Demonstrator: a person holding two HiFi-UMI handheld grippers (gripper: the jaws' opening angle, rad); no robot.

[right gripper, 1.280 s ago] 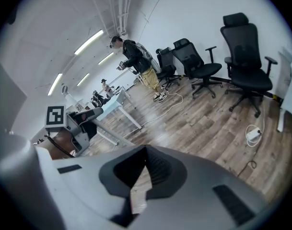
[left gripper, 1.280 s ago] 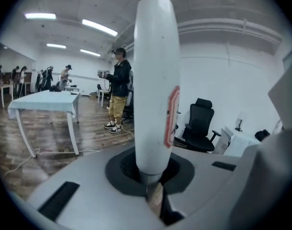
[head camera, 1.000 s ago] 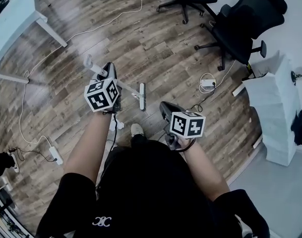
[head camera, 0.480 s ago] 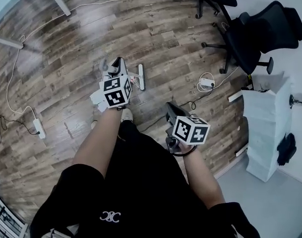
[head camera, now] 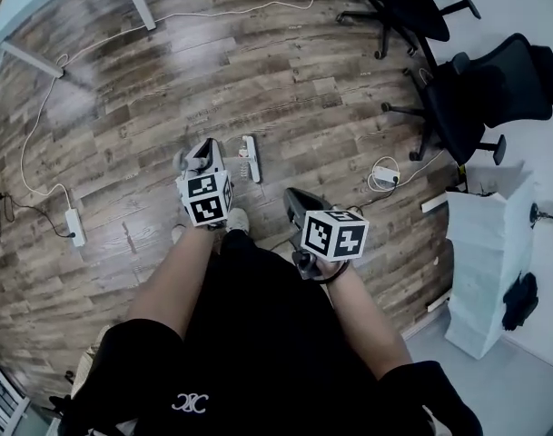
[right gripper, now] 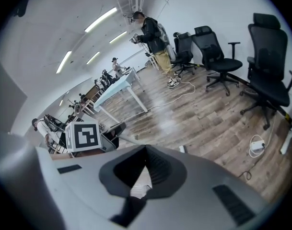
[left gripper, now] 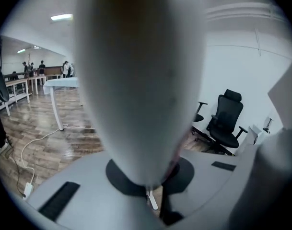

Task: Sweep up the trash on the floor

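The left gripper (head camera: pixel 202 158) squeezes the broom handle (left gripper: pixel 136 80). The broom head (head camera: pixel 250 158) rests on the floor (head camera: pixel 167 80) at its 3 o'clock. The right gripper (head camera: pixel 294 203) is closed, holding nothing.

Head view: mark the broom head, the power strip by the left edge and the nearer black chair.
broom head (head camera: pixel 251 160), head view, middle of its pale bar.
power strip (head camera: pixel 74 227), head view, its white body.
black chair (head camera: pixel 467 107), head view, its seat.
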